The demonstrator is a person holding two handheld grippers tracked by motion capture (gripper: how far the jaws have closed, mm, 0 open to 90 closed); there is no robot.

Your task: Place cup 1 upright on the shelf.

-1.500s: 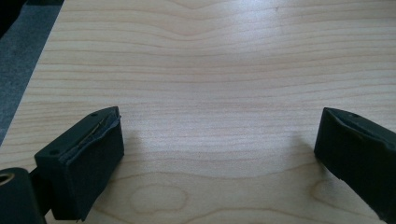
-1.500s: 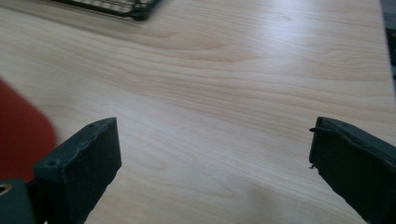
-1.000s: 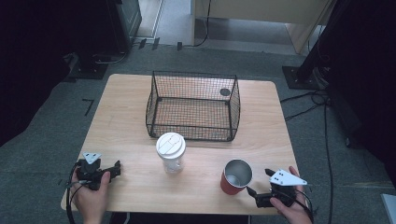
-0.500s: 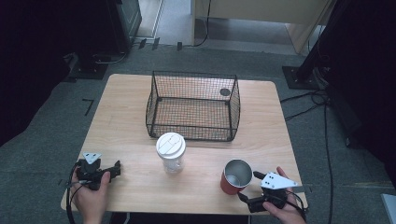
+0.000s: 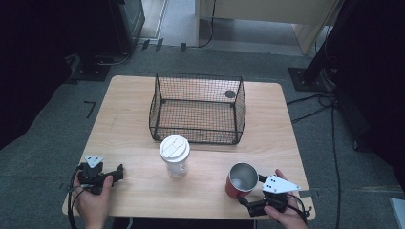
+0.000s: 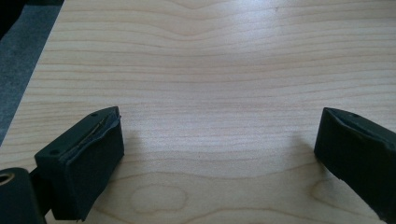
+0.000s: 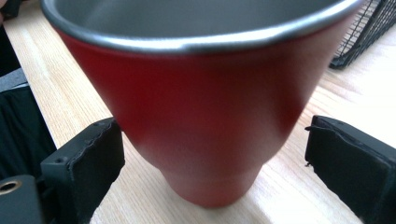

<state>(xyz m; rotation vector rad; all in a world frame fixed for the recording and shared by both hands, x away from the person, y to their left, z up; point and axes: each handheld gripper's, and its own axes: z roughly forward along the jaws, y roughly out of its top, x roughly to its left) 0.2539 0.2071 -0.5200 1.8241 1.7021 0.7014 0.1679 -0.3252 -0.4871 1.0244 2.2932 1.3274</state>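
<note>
I'm holding my right gripper (image 5: 249,208) at the near right edge of the table (image 5: 129,129), and the red cup (image 5: 240,180) is sitting just beyond its tips, toward the table's middle. In the right gripper view that cup (image 7: 201,121) is standing right between my two jaws, gaps showing on both sides, so the pads aren't pressing on it; the jaws are spread and have just been closing a bit with the cup between them. The cup is standing upright, long axis vertical, steel-lined mouth facing up, narrow base on the wood. The high view is giving me the layout the close one can't: wire basket (image 5: 197,109) behind, well apart, and a clear cup with a white lid (image 5: 175,155) standing to the left of the red one. The close view is showing the cup's taper and the side clearances, which the high view is too coarse for. My left gripper (image 5: 114,172) is resting at the near left corner; its own view is showing the jaws (image 6: 215,154) spread wide over bare wood.
</note>
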